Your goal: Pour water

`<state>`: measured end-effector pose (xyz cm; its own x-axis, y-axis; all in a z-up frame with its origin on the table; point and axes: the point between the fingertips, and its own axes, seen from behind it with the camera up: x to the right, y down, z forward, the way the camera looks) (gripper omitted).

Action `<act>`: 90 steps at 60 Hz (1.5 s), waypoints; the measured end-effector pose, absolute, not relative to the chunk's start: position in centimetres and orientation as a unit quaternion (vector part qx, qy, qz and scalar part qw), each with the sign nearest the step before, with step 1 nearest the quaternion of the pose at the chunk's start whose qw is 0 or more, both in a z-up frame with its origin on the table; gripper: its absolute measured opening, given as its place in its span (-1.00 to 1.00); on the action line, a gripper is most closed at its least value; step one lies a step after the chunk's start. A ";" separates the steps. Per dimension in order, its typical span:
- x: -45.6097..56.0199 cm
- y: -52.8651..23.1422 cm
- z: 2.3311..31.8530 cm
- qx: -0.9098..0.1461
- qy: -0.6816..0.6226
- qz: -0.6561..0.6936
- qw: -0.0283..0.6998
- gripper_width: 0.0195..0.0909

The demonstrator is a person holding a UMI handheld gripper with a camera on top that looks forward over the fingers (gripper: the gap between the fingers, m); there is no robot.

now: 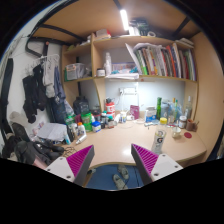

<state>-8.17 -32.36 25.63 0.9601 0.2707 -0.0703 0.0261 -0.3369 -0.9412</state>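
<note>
A glass is standing on the counter just ahead of the claw's right finger, and whether it is holding any water is too small to tell. Several bottles are standing near the back of the counter to the right, beyond the glass; any of them might be serving as the water source, though which one cannot be told. The claw is hanging wide open, its two magenta pads well apart and gripping nothing, with only bare counter and the edge below showing between them. Judging from this, the pouring is not yet beginning: no vessel is being held or tilted, so picking up a bottle or the glass and the pour itself are all still to come. Further out, clutter is crowding the counter's left side, a shelf of books is running above, and clothes are hanging at the left.
</note>
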 end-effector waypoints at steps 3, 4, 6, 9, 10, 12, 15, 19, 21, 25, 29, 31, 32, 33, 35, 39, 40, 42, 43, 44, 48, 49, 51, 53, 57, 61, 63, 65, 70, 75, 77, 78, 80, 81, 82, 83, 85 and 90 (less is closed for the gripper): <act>-7.8 -32.4 25.5 -0.813 -0.087 0.101 0.567 0.76; -7.8 -32.5 25.4 -0.813 -0.086 0.099 0.567 0.77; -7.8 -32.8 25.4 -0.813 -0.084 0.097 0.568 0.77; -7.9 -33.0 25.4 -0.812 -0.082 0.094 0.570 0.78; -7.8 -32.8 25.3 -0.812 -0.082 0.094 0.570 0.77; -7.8 -33.1 25.3 -0.812 -0.080 0.091 0.571 0.77; -7.7 -33.2 25.1 -0.813 -0.078 0.085 0.571 0.77; -7.6 -33.2 24.6 -0.816 -0.077 0.079 0.567 0.77; -7.6 -33.2 24.4 -0.818 -0.075 0.078 0.565 0.77; -7.3 -33.1 24.0 -0.818 -0.073 0.075 0.565 0.76; -6.2 -32.7 23.7 -0.817 -0.076 0.067 0.567 0.76; -5.8 -32.4 23.2 -0.818 -0.075 0.060 0.567 0.76; -5.1 -32.2 23.1 -0.819 -0.077 0.059 0.565 0.76; -5.0 -32.0 22.7 -0.819 -0.075 0.055 0.566 0.76; -4.1 -31.5 22.3 -0.820 -0.071 0.053 0.565 0.76; -1.9 -30.2 21.5 -0.817 -0.066 0.048 0.571 0.77; -0.9 -29.7 21.5 -0.816 -0.066 0.046 0.573 0.77; 0.6 -28.7 21.0 -0.813 -0.062 0.039 0.578 0.77; 1.6 -28.2 20.7 -0.813 -0.058 0.034 0.579 0.77; 2.5 -27.6 20.3 -0.813 -0.054 0.029 0.579 0.76; 5.9 -25.0 18.8 -0.813 -0.033 0.016 0.580 0.77; 6.5 -24.3 18.5 -0.812 -0.030 0.015 0.582 0.77; 7.9 -22.7 17.8 -0.811 -0.026 0.014 0.585 0.77; 9.2 -21.0 17.0 -0.808 -0.021 0.011 0.588 0.78; 11.5 -17.3 15.3 -0.802 -0.012 0.009 0.597 0.78; 13.1 -13.3 13.3 -0.796 -0.007 0.015 0.605 0.78; 13.4 -11.6 12.1 -0.797 -0.008 0.020 0.604 0.78; 13.5 -9.7 10.7 -0.799 -0.010 0.027 0.601 0.78; 13.4 -6.2 8.1 -0.804 -0.030 0.031 0.594 0.78; 12.6 -3.4 6.6 -0.799 -0.052 0.036 0.598 0.78; 12.5 -2.4 6.2 -0.796 -0.058 0.038 0.602 0.77; 12.3 -2.1 5.9 -0.795 -0.061 0.038 0.602 0.76; 12.1 -1.2 5.5 -0.795 -0.068 0.037 0.601 0.76; 12.0 -0.8 5.3 -0.794 -0.071 0.035 0.602 0.76; 12.1 -0.4 5.3 -0.792 -0.073 0.033 0.605 0.77; 12.1 0.0 5.3 -0.790 -0.075 0.030 0.607 0.77; 12.3 0.8 5.3 -0.786 -0.077 0.025 0.613 0.76; 12.1 2.2 5.1 -0.785 -0.083 0.029 0.613 0.38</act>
<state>12.12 2.16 5.06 0.9844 0.1661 0.0573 0.0958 -0.2342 -0.9675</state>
